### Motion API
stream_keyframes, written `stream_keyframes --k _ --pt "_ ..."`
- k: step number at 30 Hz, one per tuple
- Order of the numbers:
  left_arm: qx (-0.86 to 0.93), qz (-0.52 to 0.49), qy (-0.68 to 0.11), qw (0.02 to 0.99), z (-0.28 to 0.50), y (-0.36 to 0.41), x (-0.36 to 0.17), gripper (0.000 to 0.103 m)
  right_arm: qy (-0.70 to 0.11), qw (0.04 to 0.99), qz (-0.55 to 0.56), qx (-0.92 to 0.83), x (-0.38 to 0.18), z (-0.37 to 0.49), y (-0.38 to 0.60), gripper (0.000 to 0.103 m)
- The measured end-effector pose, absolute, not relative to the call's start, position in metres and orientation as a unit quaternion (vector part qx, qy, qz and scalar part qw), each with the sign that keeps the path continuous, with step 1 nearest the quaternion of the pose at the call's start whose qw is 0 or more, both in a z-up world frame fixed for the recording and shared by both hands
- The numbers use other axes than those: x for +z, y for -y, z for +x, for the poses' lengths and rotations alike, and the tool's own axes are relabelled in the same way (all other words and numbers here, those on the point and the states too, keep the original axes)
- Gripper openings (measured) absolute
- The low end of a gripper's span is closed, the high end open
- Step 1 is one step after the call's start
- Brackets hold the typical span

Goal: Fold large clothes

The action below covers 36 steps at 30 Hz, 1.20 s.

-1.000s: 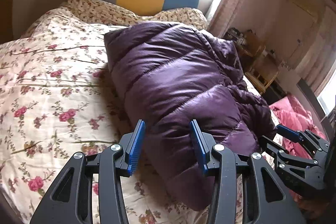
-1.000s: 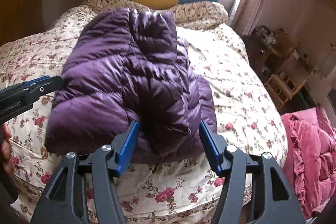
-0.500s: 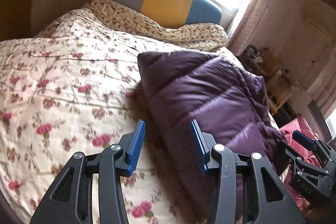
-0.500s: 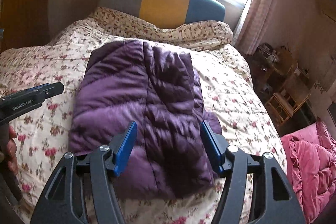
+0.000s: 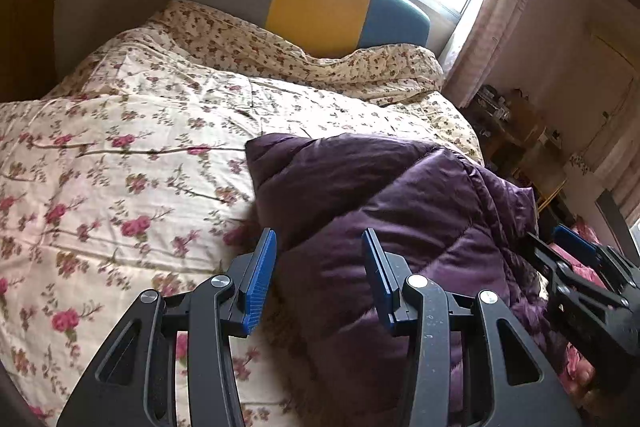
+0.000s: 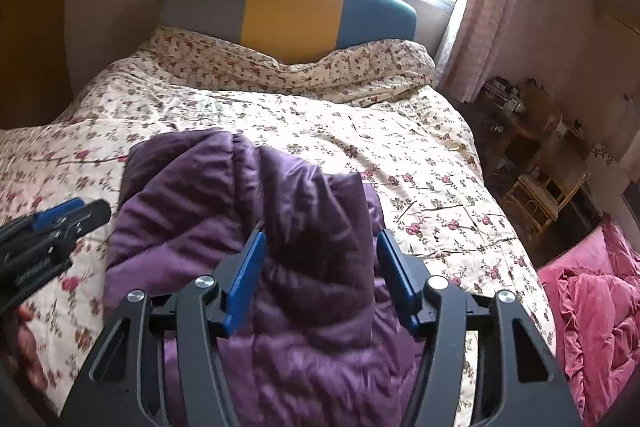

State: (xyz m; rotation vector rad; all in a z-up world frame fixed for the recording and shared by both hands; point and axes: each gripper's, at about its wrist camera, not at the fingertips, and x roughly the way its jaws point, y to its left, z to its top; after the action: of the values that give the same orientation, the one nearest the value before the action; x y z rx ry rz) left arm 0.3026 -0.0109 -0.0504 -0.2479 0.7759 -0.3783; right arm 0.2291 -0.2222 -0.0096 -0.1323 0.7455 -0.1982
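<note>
Purple down jacket (image 6: 248,227) lies folded on floral quilt (image 5: 120,167).
Your left gripper (image 5: 318,283) & right gripper (image 6: 320,279) hover wide, holding nothing, prob. for checking the fold.

**Open quilt on three sides of the jacket, clutter past the bed's right edge**

The folded purple quilted down jacket (image 6: 256,227) lay as the one bulky obstacle on the floral cream quilt (image 5: 120,155). Left of the jacket the quilt ran flat and bare, giving free passage. Beyond the jacket, bare quilt stretched to the rumpled small-flowered bedding (image 6: 280,67) below the grey, yellow and blue padded headboard (image 6: 288,7). Right of the jacket, past the bed's edge, wicker furniture (image 6: 540,187) and a heaped pink ruffled blanket (image 6: 592,299) crowded the space.
</note>
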Motion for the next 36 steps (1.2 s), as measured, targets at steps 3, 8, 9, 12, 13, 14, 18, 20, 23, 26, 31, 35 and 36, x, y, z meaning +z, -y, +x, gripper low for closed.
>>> stream_keyframes --k 3,8,9,12,13,14,18,20,23,26,31,35,36 --pt "-0.187 -0.118 -0.377 0.899 0.309 0.019 -0.051 0.044 -0.382 0.916 -0.062 -0.102 -0.021 0.244 0.233 0.047" --pt "-0.198 -0.110 -0.380 0.897 0.317 0.036 -0.054 0.044 -0.414 0.902 -0.059 -0.107 -0.047 0.251 0.248 0.040" --pt "-0.201 -0.109 -0.382 0.896 0.318 0.039 -0.055 0.044 -0.420 0.899 -0.060 -0.109 -0.054 0.251 0.252 0.039" --pt "-0.209 -0.105 -0.386 0.893 0.320 0.051 -0.058 0.044 -0.428 0.894 -0.062 -0.115 -0.066 0.248 0.261 0.039" --pt "-0.214 -0.103 -0.387 0.891 0.320 0.056 -0.059 0.044 -0.432 0.892 -0.057 -0.119 -0.071 0.246 0.267 0.039" --pt "-0.217 -0.102 -0.388 0.890 0.320 0.060 -0.059 0.044 -0.435 0.891 -0.052 -0.120 -0.075 0.244 0.272 0.039" --pt "-0.236 -0.086 -0.389 0.886 0.315 0.082 -0.062 0.044 -0.442 0.888 -0.034 -0.125 -0.090 0.233 0.289 0.039" --pt "-0.241 -0.071 -0.388 0.887 0.311 0.094 -0.065 0.044 -0.444 0.887 -0.015 -0.125 -0.098 0.227 0.300 0.039" --pt "-0.240 -0.043 -0.389 0.888 0.307 0.112 -0.074 0.044 -0.444 0.888 0.009 -0.120 -0.108 0.225 0.309 0.039" --pt "-0.235 -0.037 -0.397 0.887 0.310 0.118 -0.086 0.044 -0.440 0.890 0.030 -0.112 -0.116 0.225 0.315 0.039" --pt "-0.225 -0.028 -0.405 0.886 0.313 0.122 -0.098 0.044 -0.434 0.894 0.040 -0.110 -0.116 0.226 0.315 0.039" --pt "-0.221 -0.020 -0.401 0.889 0.308 0.122 -0.091 0.045 -0.427 0.896 0.033 -0.114 -0.114 0.223 0.313 0.040" --pt "-0.220 -0.019 -0.399 0.890 0.307 0.121 -0.089 0.045 -0.425 0.897 0.032 -0.116 -0.113 0.222 0.312 0.041"
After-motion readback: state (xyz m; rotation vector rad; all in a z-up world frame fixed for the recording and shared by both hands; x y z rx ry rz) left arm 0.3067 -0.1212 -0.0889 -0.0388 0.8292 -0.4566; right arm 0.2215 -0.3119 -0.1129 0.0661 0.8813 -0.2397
